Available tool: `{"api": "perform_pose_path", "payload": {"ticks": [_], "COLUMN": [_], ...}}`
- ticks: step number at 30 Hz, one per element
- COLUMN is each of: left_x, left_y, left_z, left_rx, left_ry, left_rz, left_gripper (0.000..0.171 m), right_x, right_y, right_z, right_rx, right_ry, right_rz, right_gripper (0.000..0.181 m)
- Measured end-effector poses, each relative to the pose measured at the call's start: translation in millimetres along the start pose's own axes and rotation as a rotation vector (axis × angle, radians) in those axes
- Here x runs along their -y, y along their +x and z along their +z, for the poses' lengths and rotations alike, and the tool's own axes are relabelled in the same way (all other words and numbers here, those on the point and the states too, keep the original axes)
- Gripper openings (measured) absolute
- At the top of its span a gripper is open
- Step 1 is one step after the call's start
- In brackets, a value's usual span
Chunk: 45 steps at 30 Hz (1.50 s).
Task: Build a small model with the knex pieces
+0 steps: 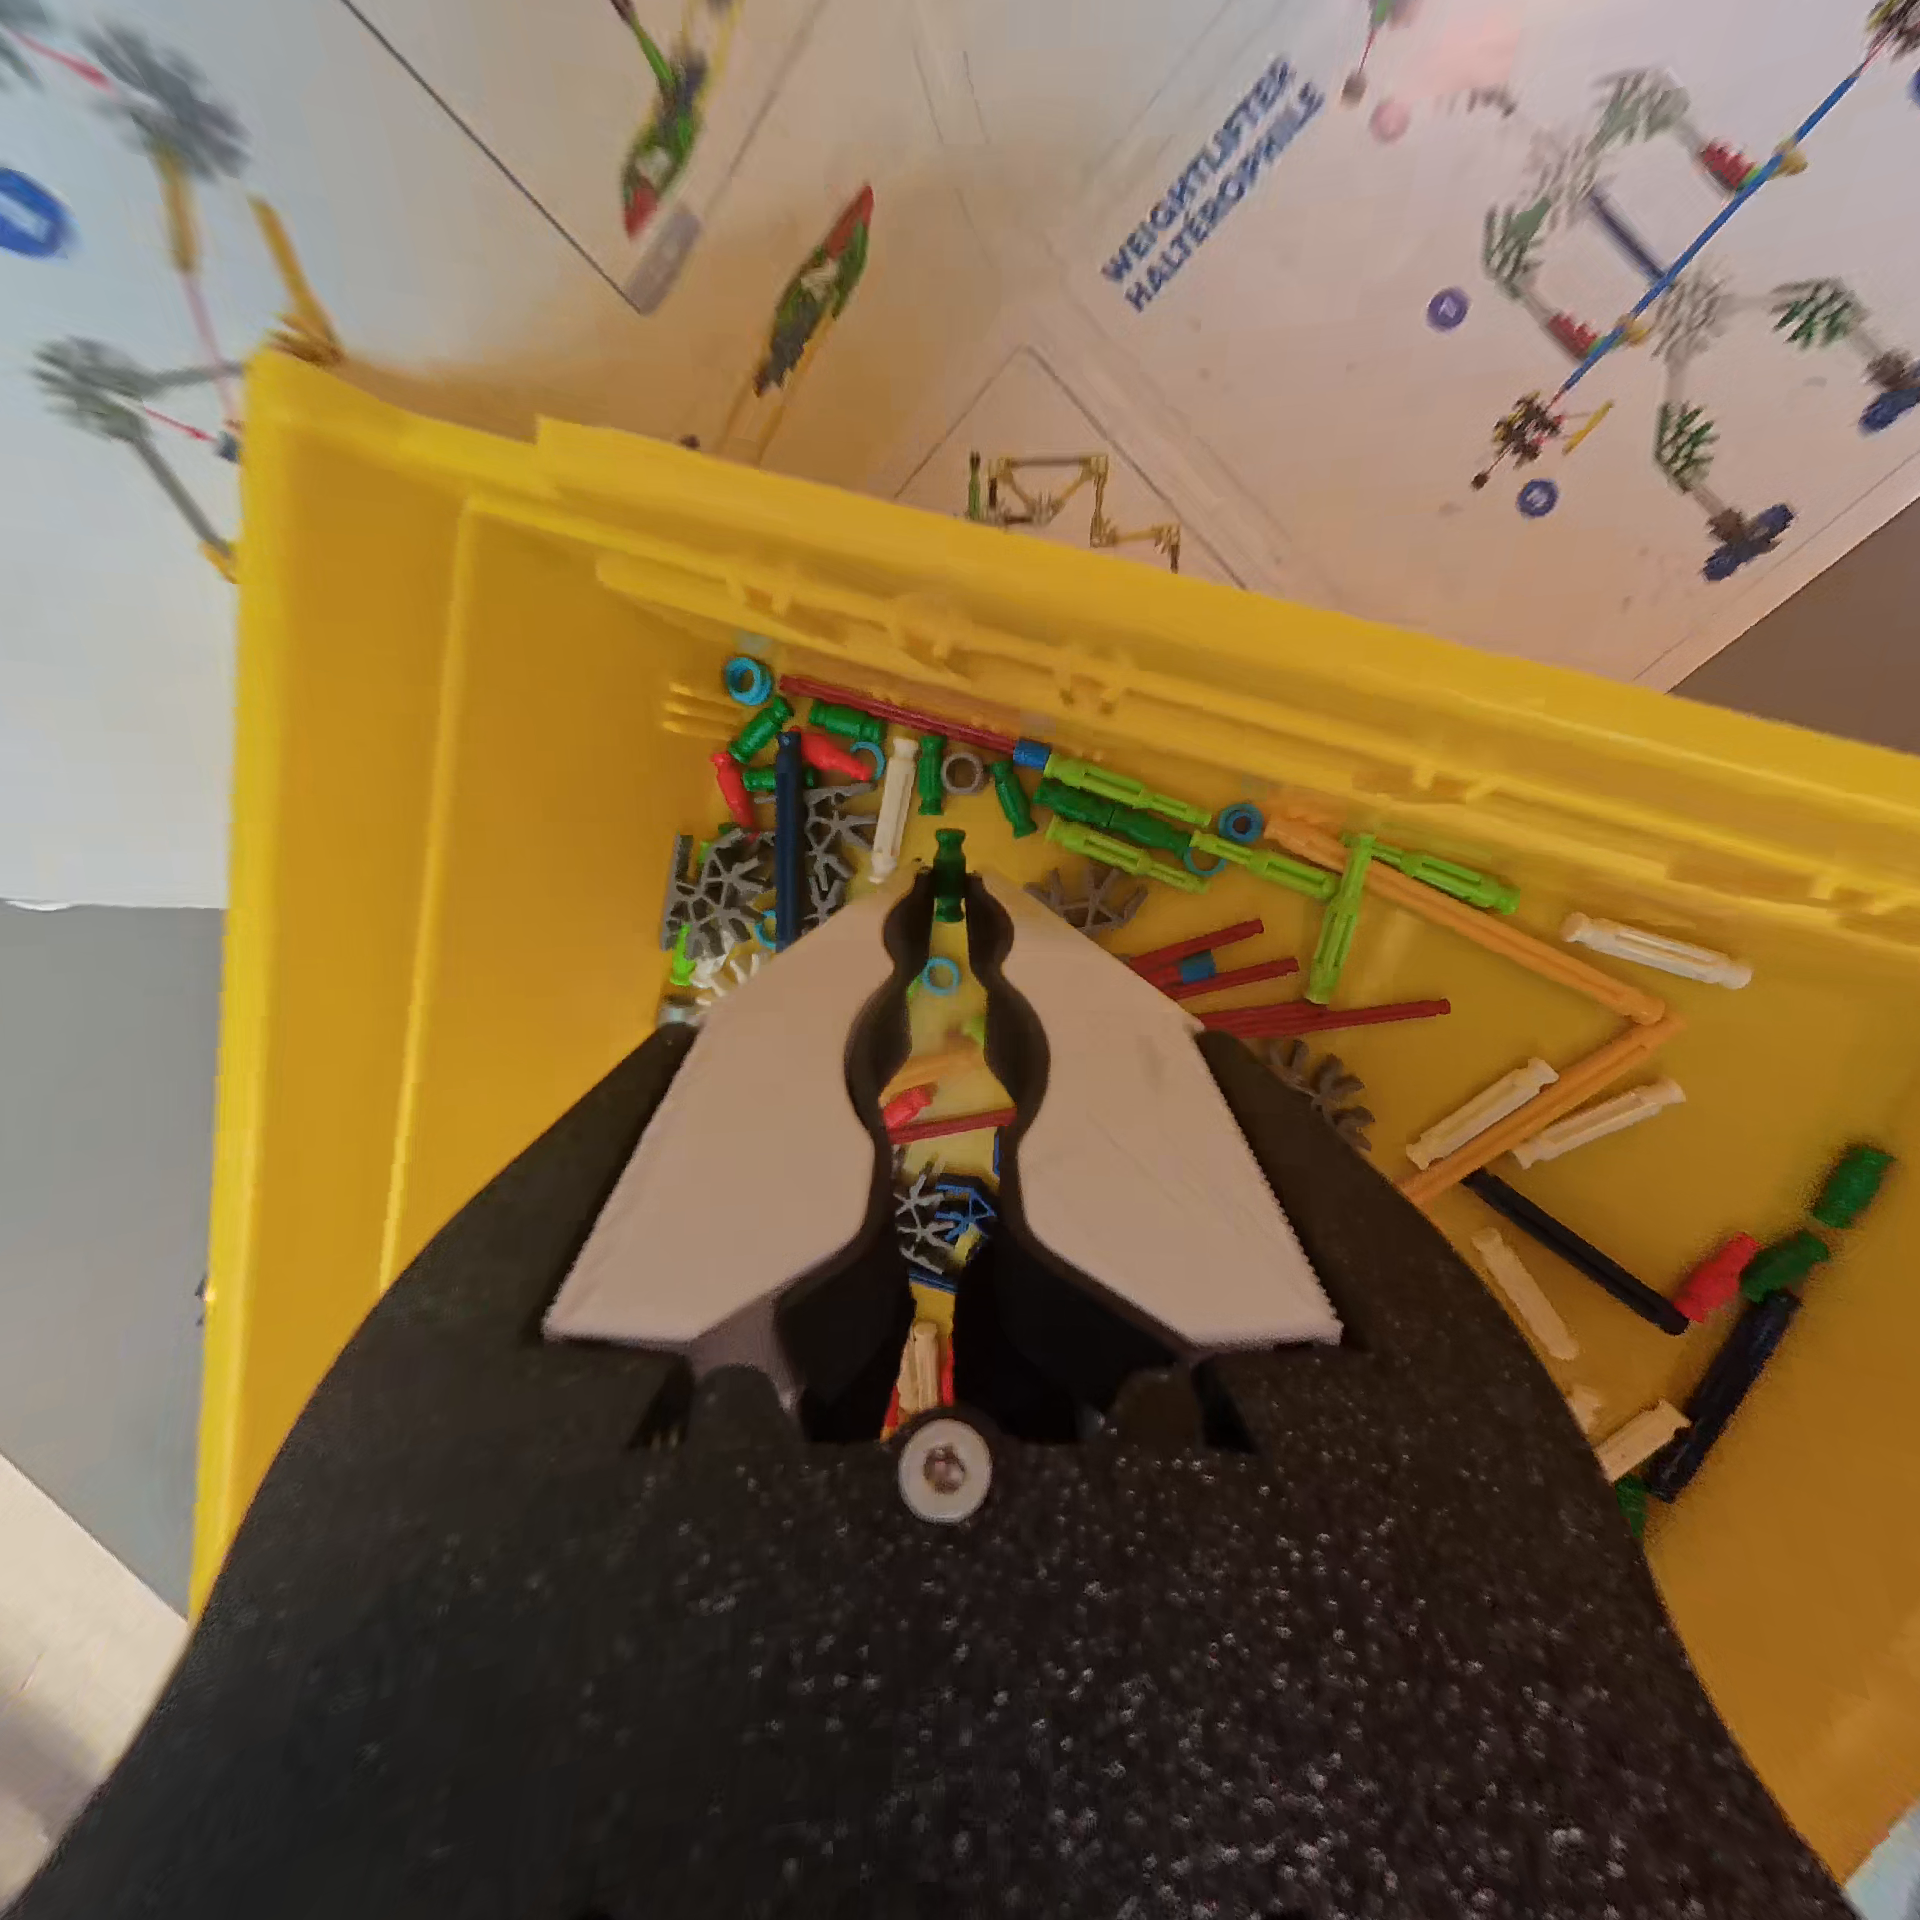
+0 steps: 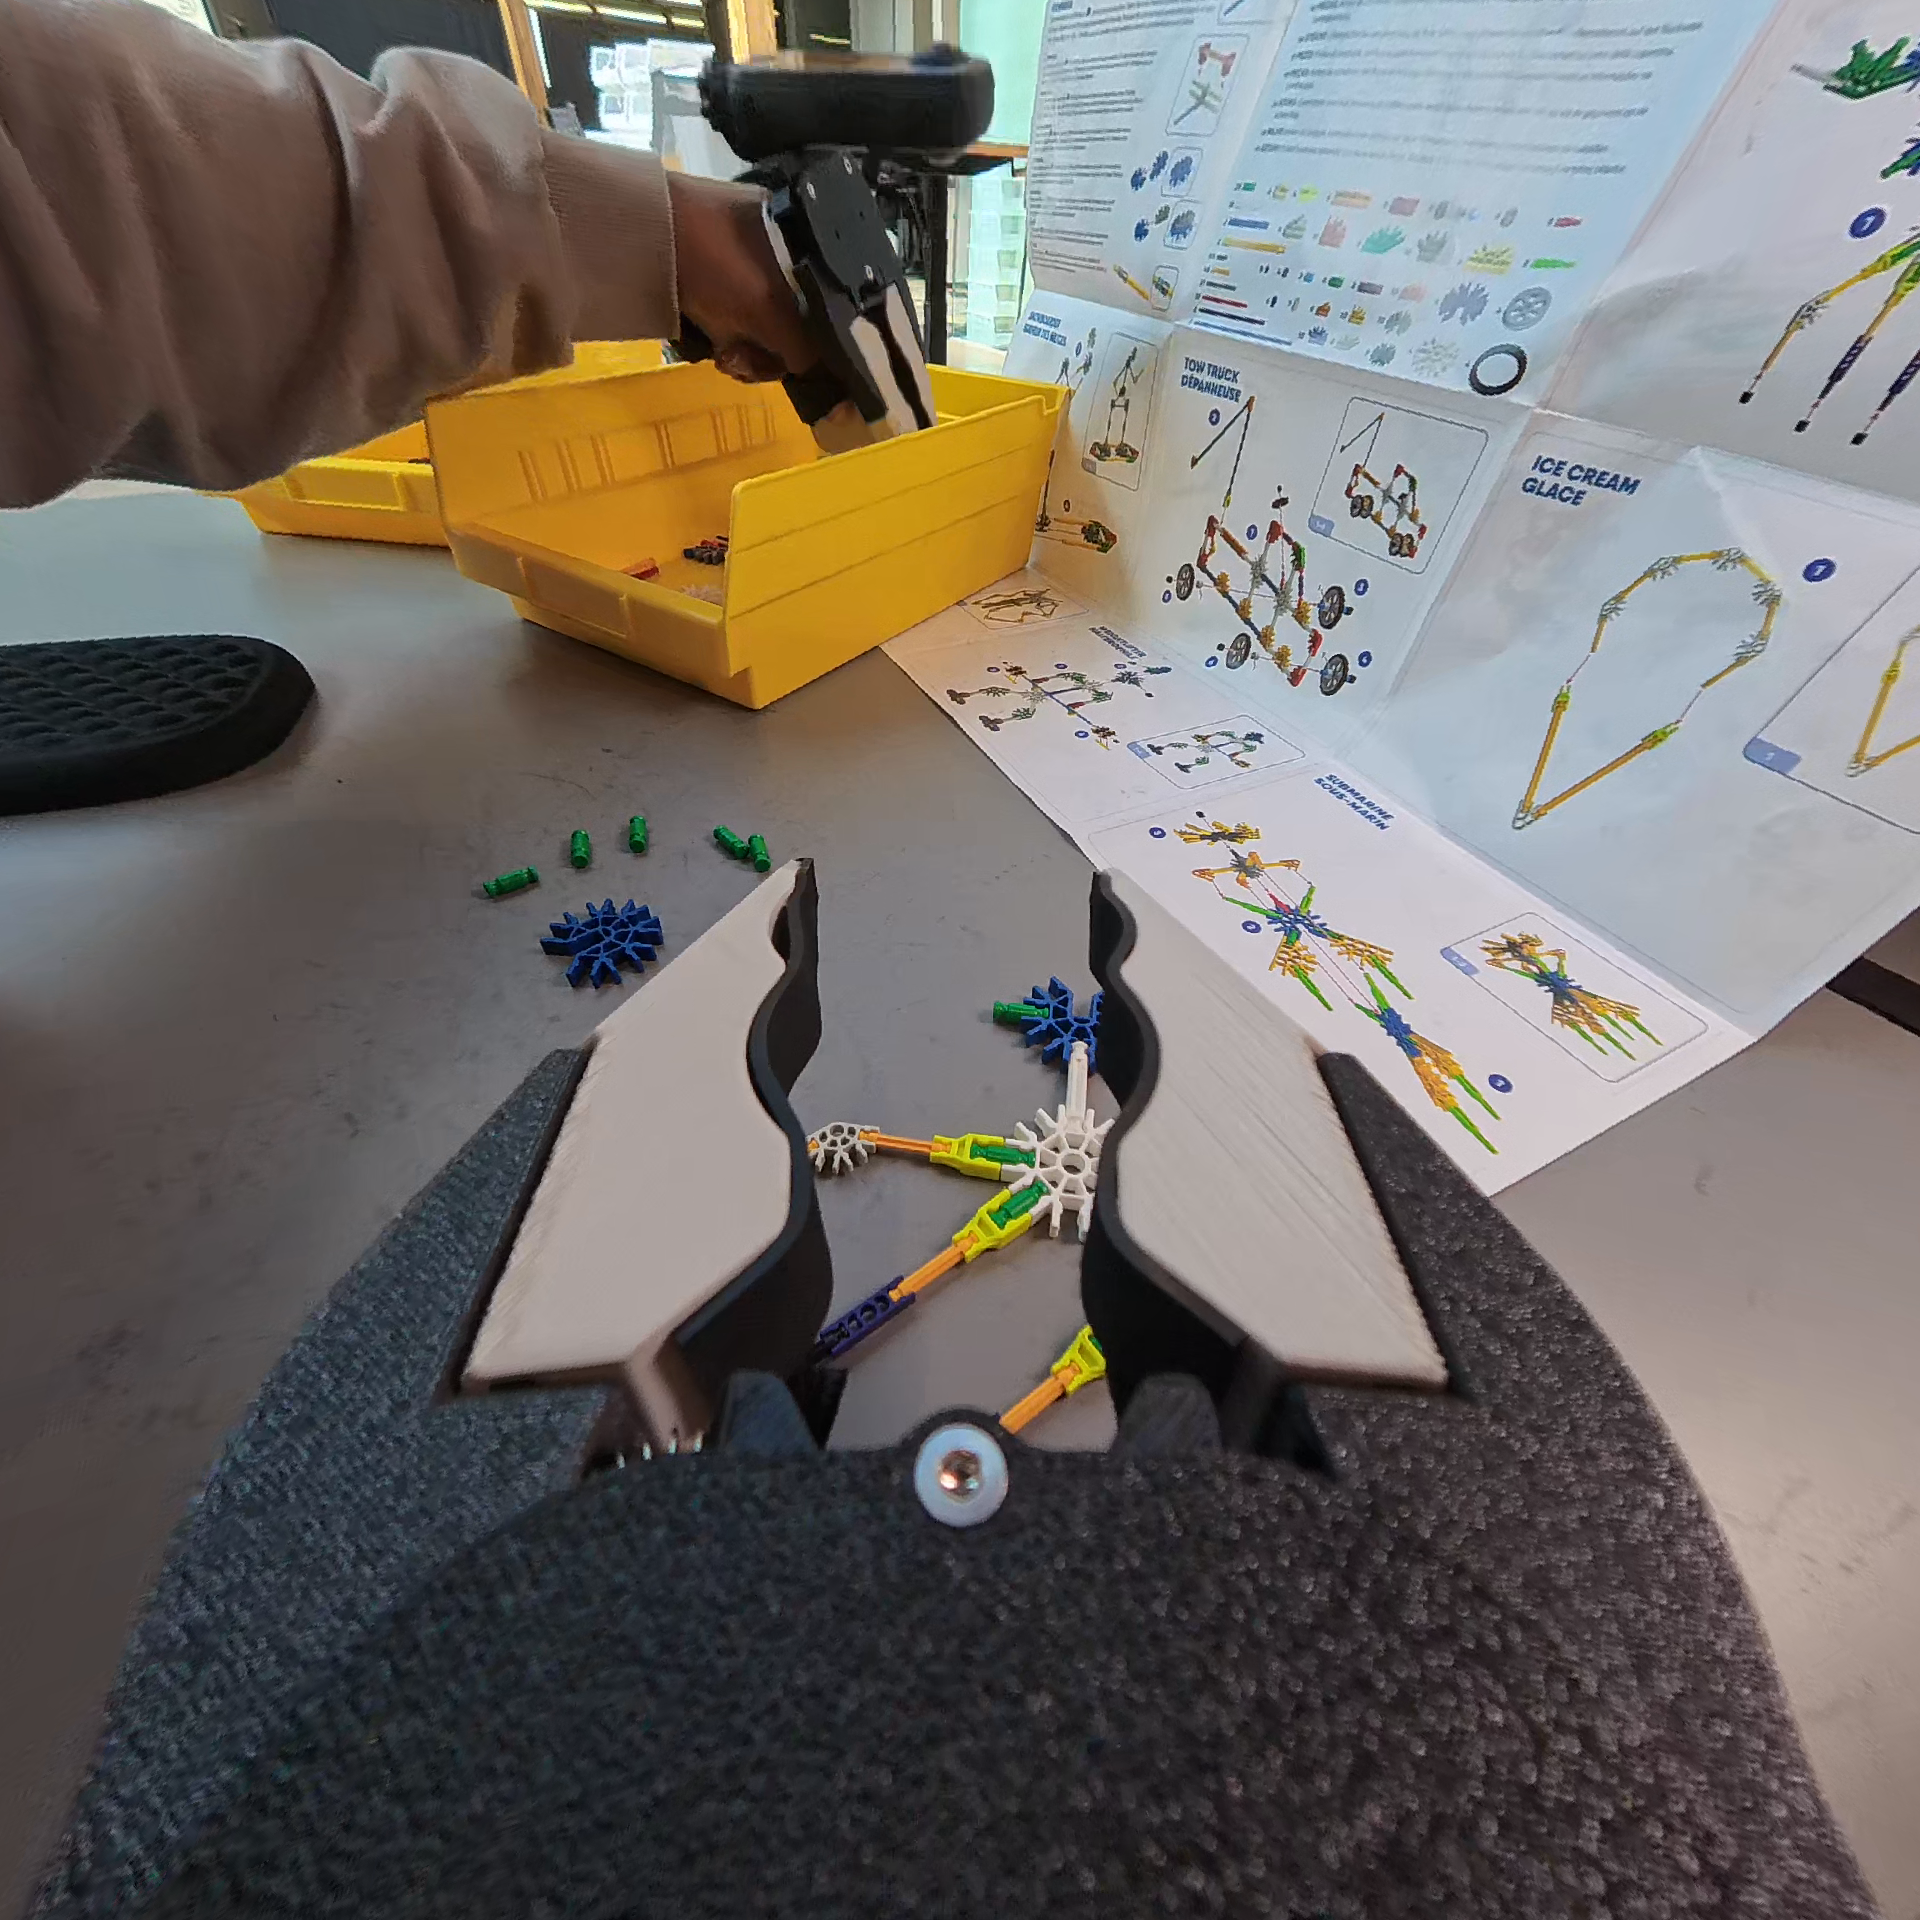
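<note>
Green rod (image 1: 949,871) pinched in left claw (image 1: 948,883) (over yellow bin (image 1: 343,831)).

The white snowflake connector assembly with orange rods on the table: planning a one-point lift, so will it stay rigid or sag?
The white snowflake connector assembly probably flexes: thin orange rods join through small clips. Likely light, being slim plastic. Flat and spread out, it shouldn't roll.
</note>
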State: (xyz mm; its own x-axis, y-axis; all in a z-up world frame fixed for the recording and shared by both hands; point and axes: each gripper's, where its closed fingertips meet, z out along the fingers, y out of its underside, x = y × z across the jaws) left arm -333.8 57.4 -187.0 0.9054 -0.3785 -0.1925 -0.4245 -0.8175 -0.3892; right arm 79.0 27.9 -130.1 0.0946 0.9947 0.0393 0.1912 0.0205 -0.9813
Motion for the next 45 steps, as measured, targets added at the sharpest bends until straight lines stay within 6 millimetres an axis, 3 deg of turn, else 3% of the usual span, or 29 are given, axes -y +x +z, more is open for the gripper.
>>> {"api": "perform_pose_path", "payload": {"ticks": [2, 3, 5, 7, 9, 11, 14, 19, 29, 37, 41, 45], "left_x": [22.3, 33.5, 51.6, 54.9, 45.4, 30.9, 16.3, 12.4, 9.8, 17.4, 27.9, 20.7], "left_y": [10.6, 25.2, 74.8, 141.7, 203.9, 252.7, 288.7, 302.4, 308.1, 304.5, 297.1, 283.2], "left_z": [-38.8, -59.1, -92.9, -106.7, -97.4, -76.0, -44.5, -25.8, -14.1, -24.9, -44.6, -40.9], "left_rx": [0.042, 0.047, -0.006, -0.110, -0.185, -0.263, -0.329, -0.348, -0.342, -0.332, -0.319, -0.273], "left_ry": [0.120, 0.179, 0.285, 0.332, 0.322, 0.284, 0.238, 0.204, 0.174, 0.243, 0.362, 0.402], "left_rz": [0.034, 0.074, 0.154, 0.245, 0.339, 0.393, 0.409, 0.425, 0.456, 0.411, 0.300, 0.173], "left_gripper": [0.005, 0.005, 0.005, 0.005, 0.005, 0.005, 0.005, 0.006, 0.006, 0.009, 0.011, 0.012], "right_x": [-0.4, -0.8, -2.1, -3.5, -4.3, -4.7, -3.5, -3.3, -5.5, -5.3, -5.3, -6.0], "right_y": [-1.0, -2.1, -5.0, -8.0, -10.3, -10.5, -7.7, -2.5, -6.0, -5.5, -5.5, -6.8], "right_z": [0.5, 0.9, 2.2, 3.4, 4.4, 4.7, 3.7, 1.0, 2.7, 2.4, 2.4, 3.0], "right_rx": [0.002, 0.005, 0.010, 0.013, 0.015, 0.011, -0.003, -0.023, -0.011, -0.011, -0.011, -0.008], "right_ry": [-0.003, -0.007, -0.017, -0.028, -0.034, -0.037, -0.028, -0.024, -0.040, -0.038, -0.038, -0.043], "right_rz": [-0.006, -0.012, -0.030, -0.050, -0.064, -0.070, -0.060, -0.052, -0.070, -0.067, -0.067, -0.075], "right_gripper": [0.051, 0.051, 0.051, 0.051, 0.051, 0.051, 0.051, 0.051, 0.051, 0.051, 0.051, 0.051]}}
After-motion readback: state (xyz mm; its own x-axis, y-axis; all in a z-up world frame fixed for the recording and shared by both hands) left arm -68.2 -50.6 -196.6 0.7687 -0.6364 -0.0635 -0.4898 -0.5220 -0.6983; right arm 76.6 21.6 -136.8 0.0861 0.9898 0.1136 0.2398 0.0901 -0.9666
